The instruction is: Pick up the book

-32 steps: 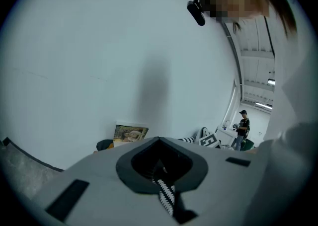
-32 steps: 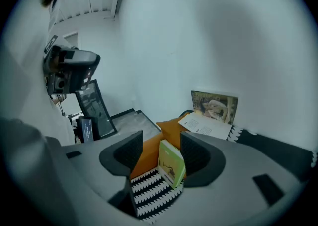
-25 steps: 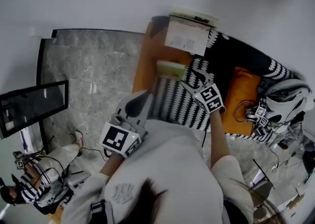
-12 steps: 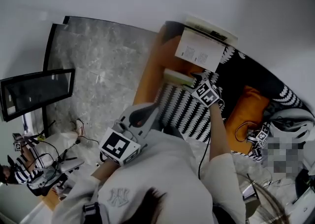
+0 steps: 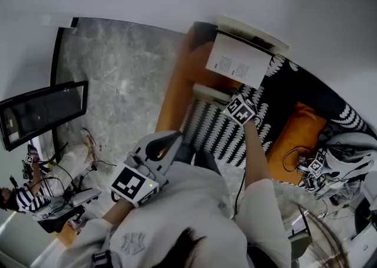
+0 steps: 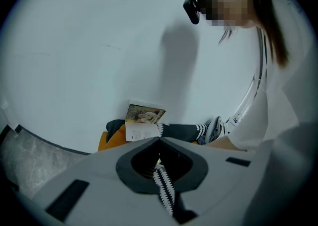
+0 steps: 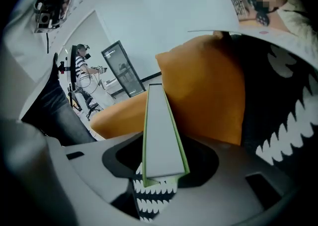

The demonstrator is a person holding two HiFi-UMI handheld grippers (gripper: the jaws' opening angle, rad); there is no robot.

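Right gripper (image 5: 231,103) reaches across the patterned blanket (image 5: 215,134) to the green book (image 7: 160,130). The book appears to stand on edge where the blanket meets the orange cushion (image 7: 208,86), page block facing up. The jaws have just been closing. The book is between them and a jaw meets each cover, so I read this as a clamp across its thickness. That hold likely suits the pose, since both flat covers are exposed. Whether the book has left the blanket, I cannot tell. Left gripper (image 6: 159,139) hangs near the person's lap, jaws together on nothing, probably idle for this step. An open book (image 5: 238,63) leans against the wall, well apart from both grippers.
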